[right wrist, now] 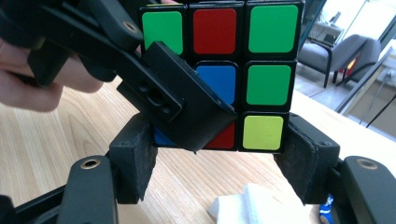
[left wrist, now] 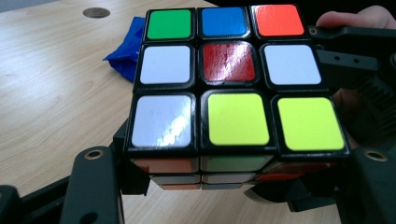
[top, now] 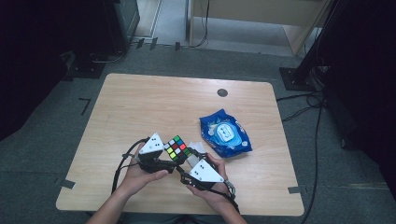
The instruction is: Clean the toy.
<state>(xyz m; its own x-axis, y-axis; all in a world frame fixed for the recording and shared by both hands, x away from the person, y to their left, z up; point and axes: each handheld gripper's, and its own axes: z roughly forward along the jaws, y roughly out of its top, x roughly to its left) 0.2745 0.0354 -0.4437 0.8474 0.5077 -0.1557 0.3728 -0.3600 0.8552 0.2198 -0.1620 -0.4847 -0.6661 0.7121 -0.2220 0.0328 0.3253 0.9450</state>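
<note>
Above table's near edge, both claws (top: 179, 161) clamp cube (top: 177, 148), seemingly lifted.

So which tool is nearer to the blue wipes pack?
The right tool. It sits just left of the blue wipes pack, gripping the cube; the left tool holds the cube's far side, farther from the pack.

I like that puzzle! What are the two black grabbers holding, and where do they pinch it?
Both hold the Rubik's cube, lifted off the table. The right gripper pinches its bottom layer on two opposite sides. The left gripper clamps its lower sides too.
</note>
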